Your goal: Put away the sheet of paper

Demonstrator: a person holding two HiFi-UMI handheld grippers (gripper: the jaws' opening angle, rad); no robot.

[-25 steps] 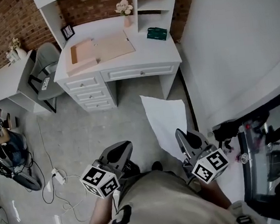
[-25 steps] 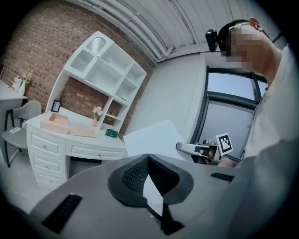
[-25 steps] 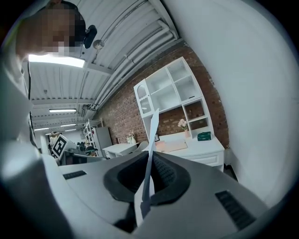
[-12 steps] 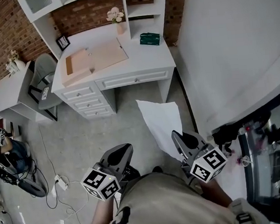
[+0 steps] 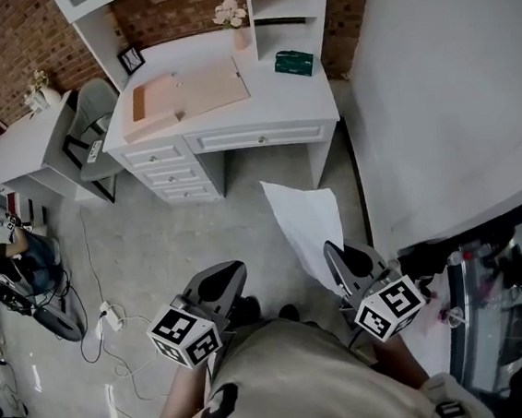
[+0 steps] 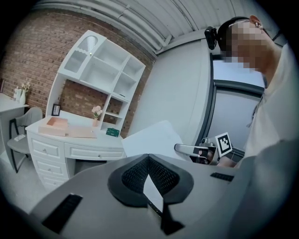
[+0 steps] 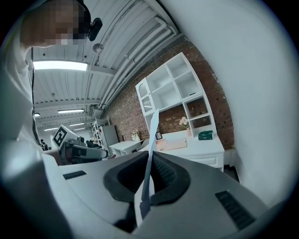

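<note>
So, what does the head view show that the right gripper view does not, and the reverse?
Only the head view: the cables on the floor and the flat face of the sheet of paper. Only the right gripper view: the ceiling lights and the right gripper shut on the paper's edge. Both: the paper, the white desk and the green box.

brick wall [image 5: 11, 39], white desk [image 5: 232, 114], grey floor [image 5: 153, 243]
</note>
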